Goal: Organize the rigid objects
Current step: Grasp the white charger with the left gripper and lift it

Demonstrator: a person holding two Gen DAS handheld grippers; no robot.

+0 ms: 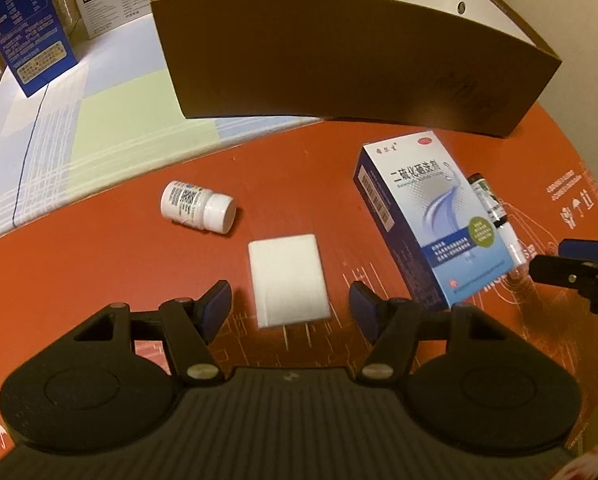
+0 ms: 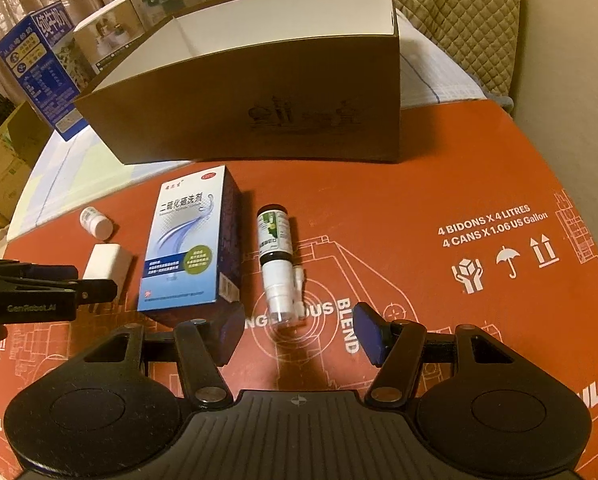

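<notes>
Both jaws agape, empty; one white block [image 1: 286, 278], one bottle [image 1: 198, 207], one spray [image 2: 277, 258], one carton [image 2: 191, 240].

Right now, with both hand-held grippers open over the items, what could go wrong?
1. The white charger lies flat between the left hand-held gripper fingers; they may slide off it.
2. The spray bottle lies on its side beside the medicine box; the right hand-held gripper could roll it or bump the box.

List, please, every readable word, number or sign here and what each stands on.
"4 BIDONS X 4 LITRES / 4 CANS X 1.06 US Gallon": red cardboard sheet
Handling pictograms: same sheet
"GenRobot.AI": left gripper
"二硫化硒洗剂": blue-and-white carton
Spray bottle, pill bottle: unreadable
</notes>
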